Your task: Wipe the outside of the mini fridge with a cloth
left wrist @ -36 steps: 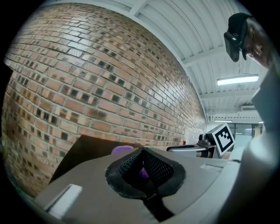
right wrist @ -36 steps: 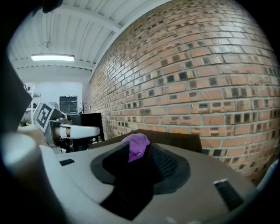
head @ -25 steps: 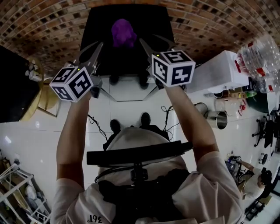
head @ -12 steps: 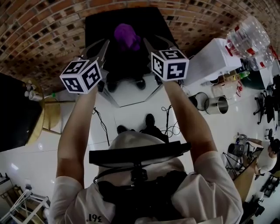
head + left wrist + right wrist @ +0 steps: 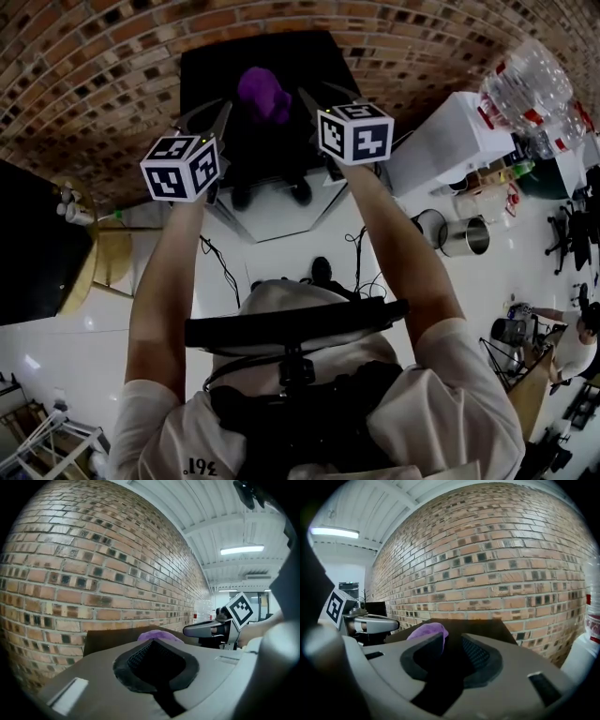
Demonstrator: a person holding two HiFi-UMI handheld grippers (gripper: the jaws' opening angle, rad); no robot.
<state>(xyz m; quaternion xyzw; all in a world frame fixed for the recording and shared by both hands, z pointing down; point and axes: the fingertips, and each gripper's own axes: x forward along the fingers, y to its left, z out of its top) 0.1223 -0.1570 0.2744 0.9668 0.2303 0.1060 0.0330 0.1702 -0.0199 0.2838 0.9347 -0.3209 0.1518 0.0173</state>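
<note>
left claw (image 5: 154,663) closed, empty; right claw (image 5: 451,660) just closing, ajar, empty; shirt (image 5: 441,412) reads 361.

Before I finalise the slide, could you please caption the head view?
Left gripper shut, right gripper open with empty jaws just narrowed, both aimed at the purple cloth atop the mini fridge.

Your right gripper (image 5: 452,645) fills the lower frame, its jaws slightly apart after just closing, with nothing between them. At centre left, a purple cloth (image 5: 427,631) lies on the dark mini fridge (image 5: 487,625), against a brick wall (image 5: 497,559).
</note>
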